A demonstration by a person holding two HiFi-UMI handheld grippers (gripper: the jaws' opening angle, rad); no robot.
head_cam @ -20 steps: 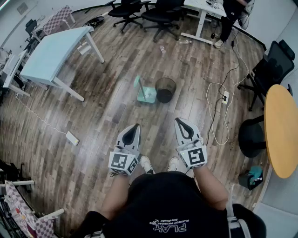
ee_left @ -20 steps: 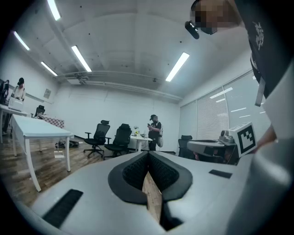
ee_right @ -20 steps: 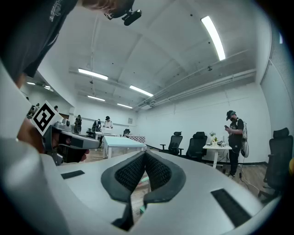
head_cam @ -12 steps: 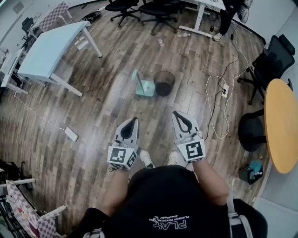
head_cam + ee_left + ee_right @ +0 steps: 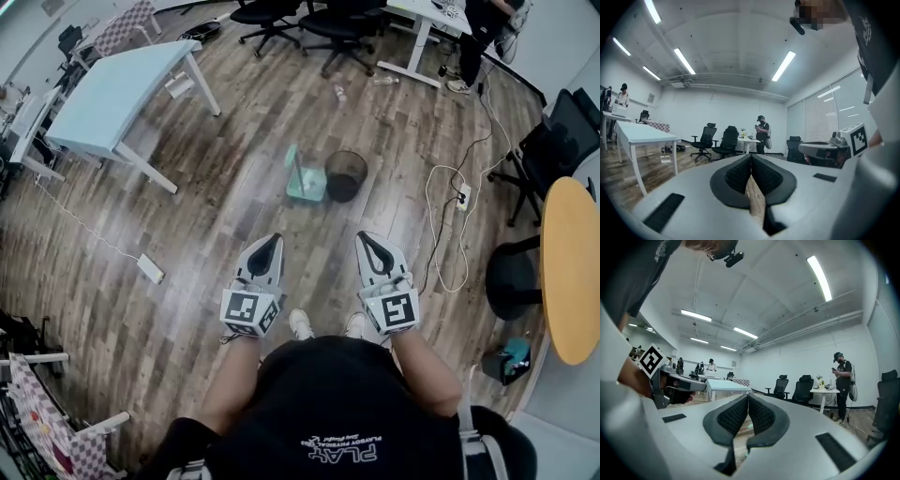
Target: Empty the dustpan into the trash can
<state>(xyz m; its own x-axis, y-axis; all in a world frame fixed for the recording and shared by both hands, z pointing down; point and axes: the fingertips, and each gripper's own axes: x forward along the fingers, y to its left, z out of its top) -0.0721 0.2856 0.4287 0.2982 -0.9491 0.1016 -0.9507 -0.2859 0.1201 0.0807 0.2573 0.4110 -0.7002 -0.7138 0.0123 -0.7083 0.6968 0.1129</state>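
Dustpan [image 5: 307,187], pale green, stands on the floor [image 5: 216,216] out in its open middle, well away from every edge, with a trash can [image 5: 330,167] just beside it on the right; whether the two touch cannot be told. It looks like thin moulded plastic: likely light, stiff and a little slick, not fragile. Its handle [image 5: 296,161] rises upright from the back of the pan, and that seems the place to take hold, low down near the pan so it does not swing. The pan should probably stay level until it is over the can, since anything loose in it would slide off the open lip; what it holds is too small to see. The can looks a light mesh sort that a knock could shift or tip

The left gripper [image 5: 272,242] and right gripper [image 5: 365,238] are held level near the person's body, well apart from the dustpan, each with its jaws pressed together and nothing between them

White print on the person's shirt [image 5: 328,412] lies upside down; the big letters seem to read "PLAY", the smaller line is too fine to read
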